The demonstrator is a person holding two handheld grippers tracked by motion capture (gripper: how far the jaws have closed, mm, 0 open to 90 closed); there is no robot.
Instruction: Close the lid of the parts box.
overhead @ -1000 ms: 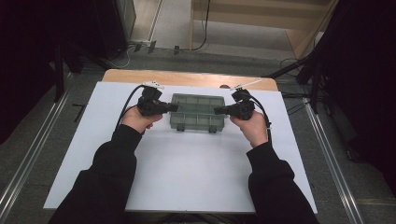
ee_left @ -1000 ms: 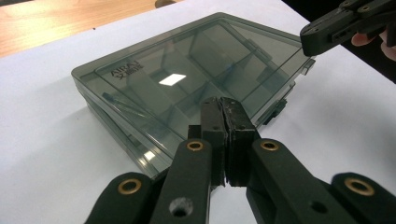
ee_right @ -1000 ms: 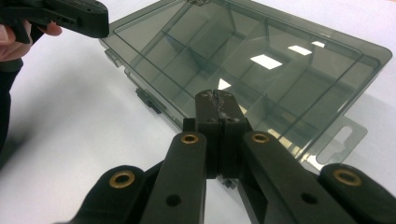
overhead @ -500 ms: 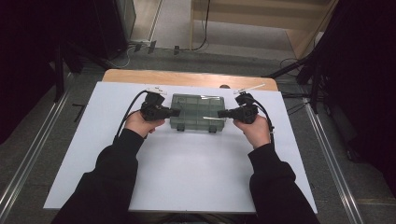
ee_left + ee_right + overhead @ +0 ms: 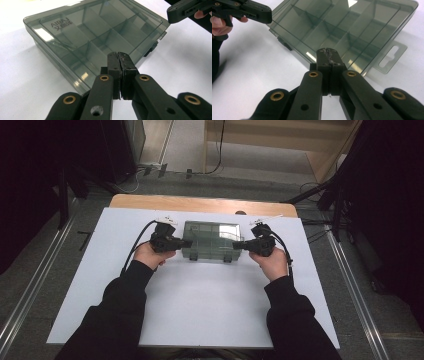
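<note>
A smoky, see-through compartment box [image 5: 212, 240] lies closed on the white sheet [image 5: 200, 305], with its dividers visible through the lid. My left gripper [image 5: 189, 243] is shut, with its tips at the box's left end. In the left gripper view the joined tips [image 5: 119, 53] rest at the lid's near edge of the box [image 5: 95, 32]. My right gripper [image 5: 235, 245] is shut at the box's right end. In the right gripper view its tips [image 5: 327, 50] sit against the rim of the box [image 5: 352, 27], beside the hang tab [image 5: 390, 58]. Nothing is between either pair of jaws.
The white sheet covers a wooden table [image 5: 200, 202] whose far edge shows behind the box. Two small latches [image 5: 227, 259] stick out of the box's front side. Metal floor rails [image 5: 30, 290] run along both sides of the table, and cables lie on the floor beyond.
The grippers and hands have hardly shifted. The lid, dull green a second ago, now shows a bright reflection at its right part.
</note>
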